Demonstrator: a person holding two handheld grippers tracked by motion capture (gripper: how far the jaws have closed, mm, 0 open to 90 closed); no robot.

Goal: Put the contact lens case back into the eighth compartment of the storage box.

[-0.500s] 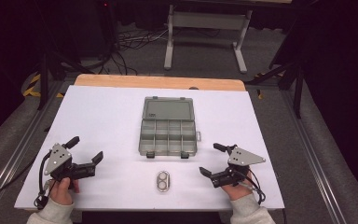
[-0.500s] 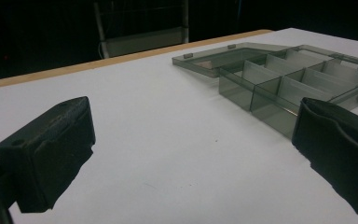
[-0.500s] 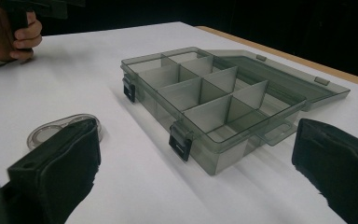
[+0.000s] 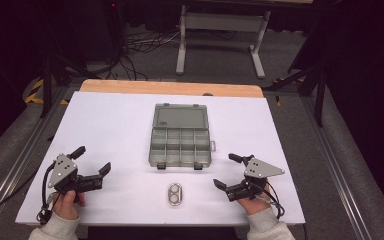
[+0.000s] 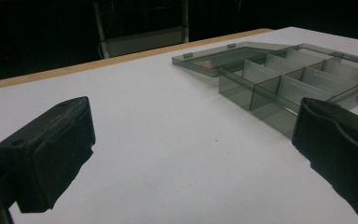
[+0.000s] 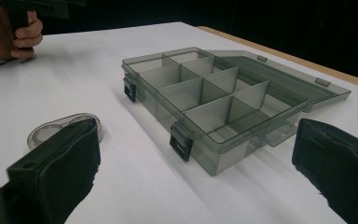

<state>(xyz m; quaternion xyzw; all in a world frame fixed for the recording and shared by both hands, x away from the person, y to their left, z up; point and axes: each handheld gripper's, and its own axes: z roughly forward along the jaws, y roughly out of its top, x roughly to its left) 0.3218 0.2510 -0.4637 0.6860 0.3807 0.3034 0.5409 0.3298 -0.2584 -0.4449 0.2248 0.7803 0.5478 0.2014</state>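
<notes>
Stillness from the high view: against the frame half a second back nothing has shifted, left gripper [image 4: 91, 164] and right gripper [image 4: 226, 171] resting wide open and empty on the white table [image 4: 115, 125], so no pick is underway yet. Smoky clear plastic compartment box [image 4: 180, 141] lies lid-open mid-table, small clear double-ring piece [image 4: 174, 194] just below it. Left gripper view: splayed jaws, bare table between, box [image 5: 279, 77] ahead. Right gripper view: jaws gape, double-ring piece [image 6: 51, 128] near one jaw, box [image 6: 209, 98] beyond.
</notes>
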